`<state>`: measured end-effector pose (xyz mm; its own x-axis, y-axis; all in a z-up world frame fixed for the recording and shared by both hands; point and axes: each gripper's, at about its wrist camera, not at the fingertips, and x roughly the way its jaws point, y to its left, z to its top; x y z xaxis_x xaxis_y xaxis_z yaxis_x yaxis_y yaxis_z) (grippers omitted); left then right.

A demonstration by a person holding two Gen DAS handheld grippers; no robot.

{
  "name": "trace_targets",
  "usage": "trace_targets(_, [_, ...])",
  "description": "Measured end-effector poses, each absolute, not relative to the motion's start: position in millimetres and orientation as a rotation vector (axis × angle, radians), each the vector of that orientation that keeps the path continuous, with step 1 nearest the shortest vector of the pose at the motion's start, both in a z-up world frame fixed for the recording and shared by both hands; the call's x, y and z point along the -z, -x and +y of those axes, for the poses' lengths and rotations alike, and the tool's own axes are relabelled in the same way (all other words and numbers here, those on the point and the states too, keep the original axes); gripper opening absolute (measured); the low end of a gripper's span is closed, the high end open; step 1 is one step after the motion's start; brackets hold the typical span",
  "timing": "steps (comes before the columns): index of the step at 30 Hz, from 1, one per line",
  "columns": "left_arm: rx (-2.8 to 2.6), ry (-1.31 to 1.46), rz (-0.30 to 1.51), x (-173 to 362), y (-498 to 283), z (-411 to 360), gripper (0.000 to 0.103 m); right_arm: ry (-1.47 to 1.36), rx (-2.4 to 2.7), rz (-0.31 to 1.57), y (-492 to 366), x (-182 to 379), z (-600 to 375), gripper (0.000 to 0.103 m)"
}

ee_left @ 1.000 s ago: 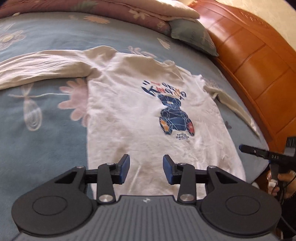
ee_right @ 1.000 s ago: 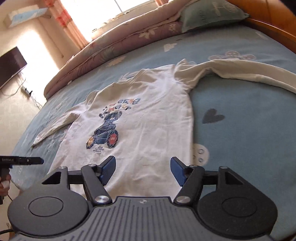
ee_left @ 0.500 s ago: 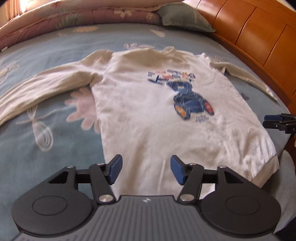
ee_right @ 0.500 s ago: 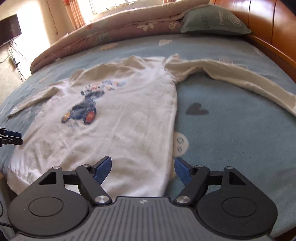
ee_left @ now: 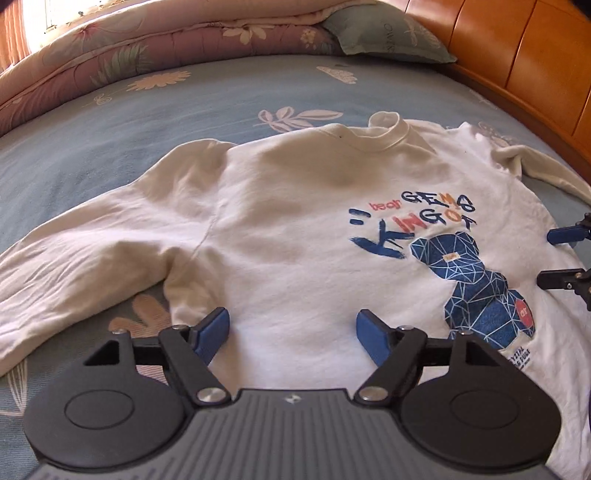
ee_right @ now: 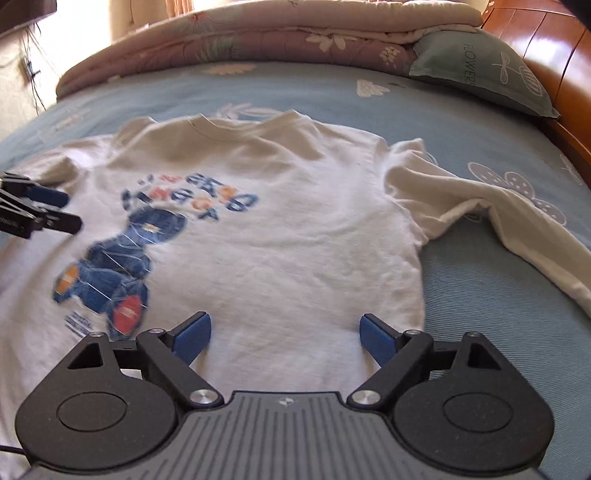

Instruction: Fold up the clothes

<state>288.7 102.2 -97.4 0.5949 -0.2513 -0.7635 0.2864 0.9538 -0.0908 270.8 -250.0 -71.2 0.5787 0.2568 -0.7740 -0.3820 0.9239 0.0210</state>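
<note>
Both grippers, left gripper (ee_left: 291,334) and right gripper (ee_right: 284,338), are hovering with jaws opening, empty, above a white long-sleeved cotton sweatshirt with a blue bear print (ee_left: 303,236) lying flat on the blue floral bed (ee_left: 184,99); sleeve ends are running out of frame.

Blue floral bed (ee_left: 221,96), wooden headboard (ee_left: 524,55), sunlit window (ee_right: 140,14)

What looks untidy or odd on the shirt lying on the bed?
The white shirt lies flat, print up. One sleeve is bunched and creased near its shoulder, and a faint brownish mark shows below the collar. Nothing looks torn.
</note>
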Motion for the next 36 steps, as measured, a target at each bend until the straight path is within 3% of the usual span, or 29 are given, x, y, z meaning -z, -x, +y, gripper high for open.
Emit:
trace_targets(4, [0.342,0.044,0.925,95,-295,109,0.088,0.185,-0.365,0.920,-274,75,-252,0.103])
trace_targets(6, [0.333,0.017,0.975,94,-302,100,0.101,0.199,-0.324,0.952,-278,75,-244,0.103])
trace_targets(7, [0.327,-0.004,1.002,94,-306,94,0.102,0.191,-0.308,0.968,-282,75,-242,0.103])
trace_targets(22, [0.313,0.042,1.214,88,-340,94,0.102,0.193,-0.206,1.205,-318,69,-225,0.103])
trace_targets(28, [0.259,0.094,1.272,88,-351,94,0.102,0.195,-0.200,1.189,-313,69,-225,0.103])
trace_targets(34, [0.112,0.077,1.479,78,-375,74,0.101,0.215,-0.234,1.225,-316,66,-225,0.103])
trace_targets(36, [0.080,0.132,1.450,64,-377,67,0.101,0.237,-0.267,1.273,-322,65,-224,0.103])
